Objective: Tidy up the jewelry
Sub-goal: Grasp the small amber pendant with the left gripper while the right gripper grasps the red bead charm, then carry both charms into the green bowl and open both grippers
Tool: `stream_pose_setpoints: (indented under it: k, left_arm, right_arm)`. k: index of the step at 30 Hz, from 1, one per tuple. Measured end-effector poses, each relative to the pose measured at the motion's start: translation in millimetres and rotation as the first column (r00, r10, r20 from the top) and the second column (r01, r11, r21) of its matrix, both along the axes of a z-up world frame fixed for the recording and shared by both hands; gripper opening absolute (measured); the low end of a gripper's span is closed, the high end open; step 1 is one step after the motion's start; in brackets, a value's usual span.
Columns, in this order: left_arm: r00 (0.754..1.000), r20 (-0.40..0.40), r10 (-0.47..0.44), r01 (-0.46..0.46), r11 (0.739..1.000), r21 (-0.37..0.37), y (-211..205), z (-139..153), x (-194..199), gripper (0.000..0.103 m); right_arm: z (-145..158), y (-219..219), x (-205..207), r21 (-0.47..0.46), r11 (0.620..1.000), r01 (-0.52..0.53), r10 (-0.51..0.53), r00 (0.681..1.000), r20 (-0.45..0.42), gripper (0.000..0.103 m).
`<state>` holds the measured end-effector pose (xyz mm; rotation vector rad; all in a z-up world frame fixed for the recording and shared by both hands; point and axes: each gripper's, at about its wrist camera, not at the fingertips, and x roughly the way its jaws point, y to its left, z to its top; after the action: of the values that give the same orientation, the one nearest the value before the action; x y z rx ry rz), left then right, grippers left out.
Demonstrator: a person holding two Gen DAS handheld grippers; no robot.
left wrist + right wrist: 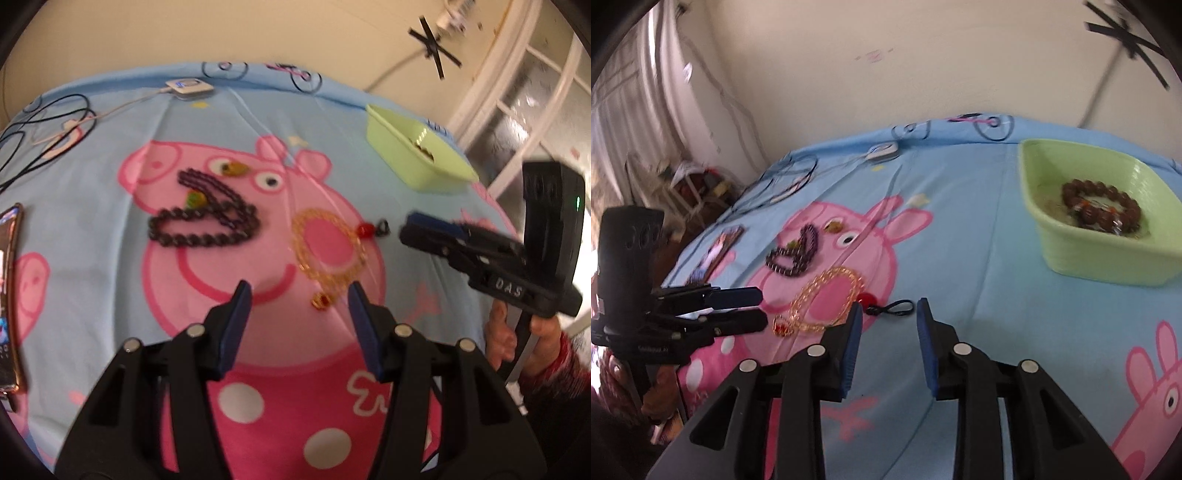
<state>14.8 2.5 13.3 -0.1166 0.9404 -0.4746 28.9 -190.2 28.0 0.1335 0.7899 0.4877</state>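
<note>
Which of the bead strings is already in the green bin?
The brown bead bracelet, coiled inside the green bin. The dark purple strand and the gold chain lie loose on the blue sheet.

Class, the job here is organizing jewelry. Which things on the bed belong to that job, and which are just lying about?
Belongs to the job:
green basket
brown bracelet already inside it
gold necklace
dark bead necklace
red bead on a black loop
small green and yellow stones

Just lying about:
phone
black cables
white charger
</note>
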Motion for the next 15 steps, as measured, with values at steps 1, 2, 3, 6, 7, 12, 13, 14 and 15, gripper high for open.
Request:
stream_pose_setpoints:
  k: [1,2,3,6,7,12,13,14,15]
  left_arm:
    - [1.000,-0.002,-0.008,0.008,1.000,0.008,-3.8,-1.6,-0.9,0.052]
    - [1.000,0.001,-0.014,0.014,1.000,0.016,-6.9,-2.5,-1.7,0.052]
    - [1.000,0.009,-0.020,0.019,0.999,0.029,-10.8,-2.6,-2.6,0.052]
    - [1.000,0.028,-0.014,0.012,0.996,0.089,-18.3,-4.4,-2.1,0.025]
    - [1.000,0.029,-0.008,0.005,0.994,0.105,-18.6,-5.1,-1.3,0.018]
    - [1.000,-0.025,-0.016,0.017,0.999,0.031,-9.6,-5.2,-1.5,0.011]
    - [0.999,-0.035,-0.024,0.024,1.000,0.011,-9.2,-4.2,-2.7,0.011]
    - [0.999,-0.042,-0.031,0.031,0.999,-0.008,-9.3,-2.6,-3.0,0.011]
    - [0.998,-0.046,-0.038,0.036,0.999,-0.027,-10.6,0.6,-2.5,0.011]
  right_arm:
    - [-0.2,4.0,2.7,-0.020,1.000,-0.015,0.015,1.000,0.000,0.012]
    - [-0.1,6.3,5.2,-0.035,0.999,-0.024,0.024,1.000,0.000,0.014]
    - [0.4,8.9,7.7,-0.052,0.998,-0.033,0.033,0.999,0.003,0.016]
    - [-1.0,17.8,17.1,-0.120,0.990,-0.069,0.070,0.998,0.003,0.017]
    - [-4.7,21.5,21.7,-0.144,0.986,-0.089,0.088,0.996,-0.014,0.017]
    - [-10.0,24.2,18.8,-0.184,0.973,-0.142,0.138,0.990,-0.034,0.000]
    - [-10.2,19.8,16.4,-0.165,0.976,-0.141,0.137,0.990,-0.039,0.000]
    - [-10.4,16.1,14.6,-0.150,0.979,-0.136,0.132,0.990,-0.040,0.000]
    - [-10.0,12.2,12.0,-0.134,0.983,-0.128,0.124,0.992,-0.033,0.000]
